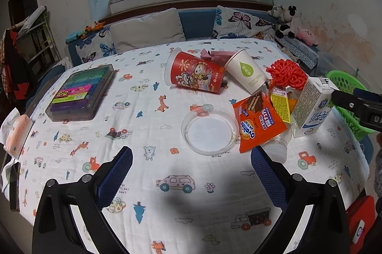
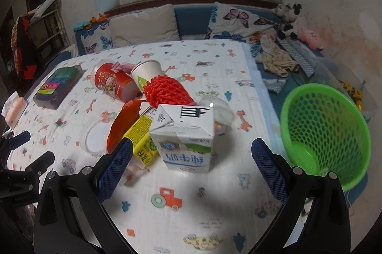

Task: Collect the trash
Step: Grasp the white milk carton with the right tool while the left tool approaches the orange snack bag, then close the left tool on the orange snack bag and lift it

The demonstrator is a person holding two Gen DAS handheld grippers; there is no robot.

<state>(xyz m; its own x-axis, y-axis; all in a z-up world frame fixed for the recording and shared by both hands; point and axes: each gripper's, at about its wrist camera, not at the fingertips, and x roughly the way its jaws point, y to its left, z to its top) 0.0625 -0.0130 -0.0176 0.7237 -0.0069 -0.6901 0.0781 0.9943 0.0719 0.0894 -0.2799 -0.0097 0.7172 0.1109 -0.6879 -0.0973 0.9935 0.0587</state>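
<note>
Your right gripper (image 2: 192, 150) gapes empty before the milk carton (image 2: 185, 141) at frame centre | left gripper (image 1: 191, 159) equally spread, unloaded | green basket (image 2: 326, 132), right edge, looks empty | all trash still tabled.

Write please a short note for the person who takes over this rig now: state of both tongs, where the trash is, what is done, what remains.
Left tongs: open, empty, above the tablecloth near the clear round plastic lid.
Right tongs: open, empty, facing the white milk carton.
Trash is piled mid-table: red printed cup, white paper cup, red mesh net, orange Ovaltine wrapper, yellow packet.
Green plastic mesh basket at the table's right edge appears empty.
Done: nothing binned. Left: everything.
</note>
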